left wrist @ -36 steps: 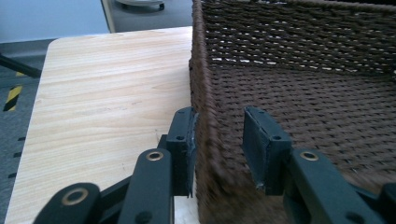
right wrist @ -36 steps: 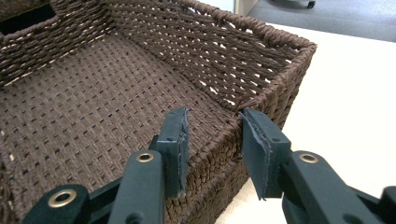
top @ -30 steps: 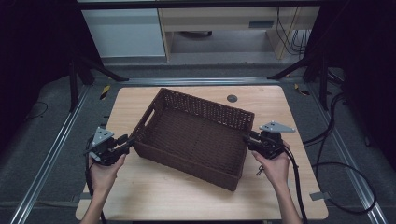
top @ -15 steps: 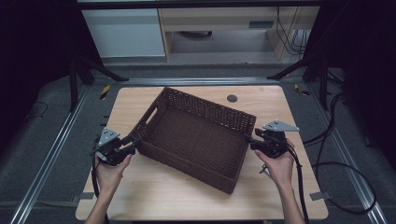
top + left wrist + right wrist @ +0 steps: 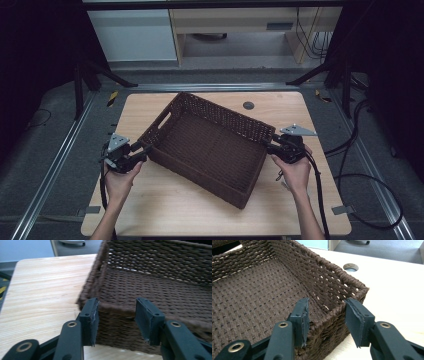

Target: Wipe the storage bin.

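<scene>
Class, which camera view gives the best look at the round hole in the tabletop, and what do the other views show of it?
The high view: the round hole sits whole on the bare table, just beyond the basket. The right gripper view shows it closer but partly cut off by the basket's rim. In the left gripper view the basket and table are seen.

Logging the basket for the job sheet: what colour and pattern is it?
Dark brown woven basket, clearest in the right gripper view.

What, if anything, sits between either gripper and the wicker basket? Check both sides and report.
Nothing visible does. The left gripper straddles the wicker basket's rim near one corner, and the right gripper straddles the rim at the opposite end. Both have jaws parted, pads off the weave.
</scene>
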